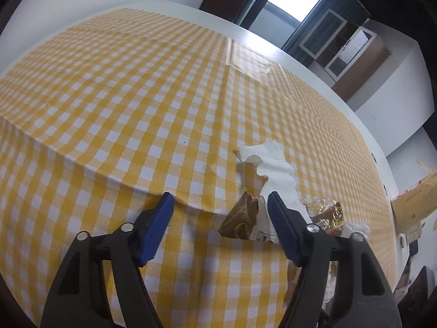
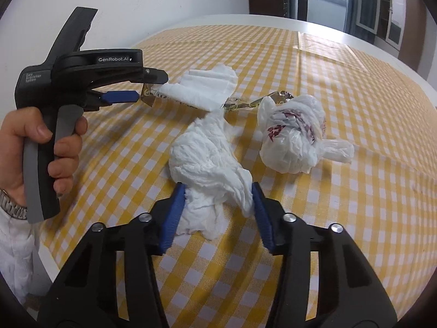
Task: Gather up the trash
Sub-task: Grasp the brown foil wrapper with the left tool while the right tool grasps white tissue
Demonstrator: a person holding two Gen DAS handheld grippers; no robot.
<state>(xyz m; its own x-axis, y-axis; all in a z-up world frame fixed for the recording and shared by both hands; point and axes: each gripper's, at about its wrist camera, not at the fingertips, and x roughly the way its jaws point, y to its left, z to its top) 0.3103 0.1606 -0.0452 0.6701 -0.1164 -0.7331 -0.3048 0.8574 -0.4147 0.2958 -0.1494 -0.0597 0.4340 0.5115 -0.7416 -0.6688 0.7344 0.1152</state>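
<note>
The right gripper [image 2: 218, 210] points down at the checked tablecloth [image 2: 355, 191], and its blue pads squeeze a crumpled white tissue [image 2: 210, 164]. The left gripper [image 1: 221, 210] tilts down too, jaws apart, with a brown wrapper [image 1: 240, 218] lying between them, untouched. A white plastic bag [image 2: 295, 134] sits nearby.

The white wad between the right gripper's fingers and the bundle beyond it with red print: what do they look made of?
White wad: soft tissue or paper towel, it seems; matte, finely crinkled, with limp folds. The right gripper has its pads against both sides.
Bundle: thin plastic film, likely a carrier bag; glossy, translucent, sharp shiny creases, red print showing through.
Both lie on the checked tablecloth.
</note>
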